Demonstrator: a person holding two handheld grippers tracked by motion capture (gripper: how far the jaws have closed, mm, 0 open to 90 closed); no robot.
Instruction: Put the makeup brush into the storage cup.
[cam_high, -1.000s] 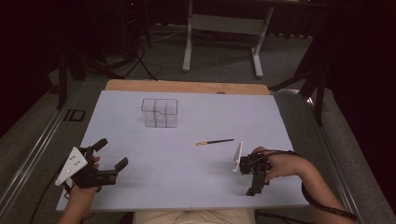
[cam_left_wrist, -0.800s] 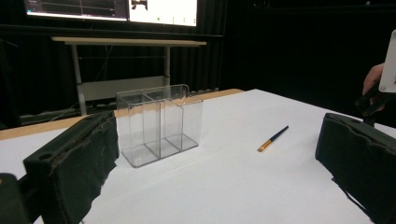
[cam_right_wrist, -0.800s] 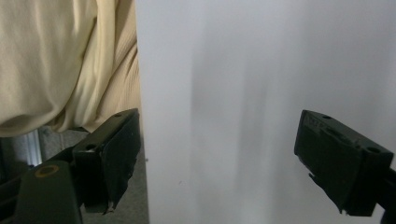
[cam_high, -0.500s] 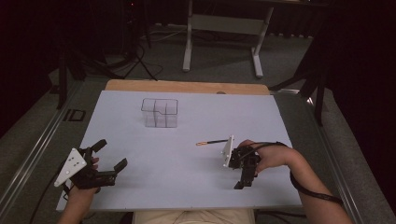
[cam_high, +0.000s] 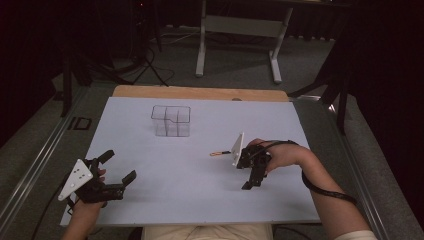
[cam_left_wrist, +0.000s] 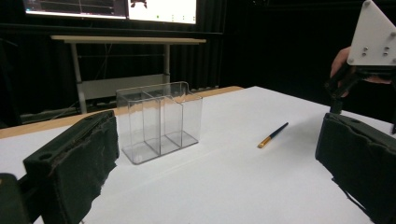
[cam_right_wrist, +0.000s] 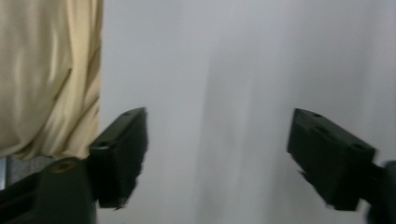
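A clear plastic organiser (cam_high: 171, 121) with several compartments stands empty on the white table sheet (cam_high: 200, 200), toward the far left. A thin black pen with a gold end (cam_high: 220, 153) lies to its right; it also lies right of the organiser (cam_left_wrist: 159, 121) as the pen (cam_left_wrist: 273, 135) in the left gripper view. My right gripper (cam_high: 254, 184) hovers just right of the pen, jaws pointing back toward the person. They are open and have just been closing a little, with nothing between them (cam_right_wrist: 217, 135). My left gripper (cam_high: 119, 165) rests open at the near left, aimed at the organiser (cam_left_wrist: 219, 135).
A wooden table edge (cam_high: 200, 92) runs along the far side, with a metal-legged desk (cam_high: 240, 30) beyond it. Beige cloth (cam_right_wrist: 46, 74) at the person's lap hangs by the near table edge. The right gripper's grey plate (cam_left_wrist: 373, 35) shows in the left gripper view.
The right hand has moved left and away from the person, up beside the pen's end. The left hand and gripper have stayed where they were.
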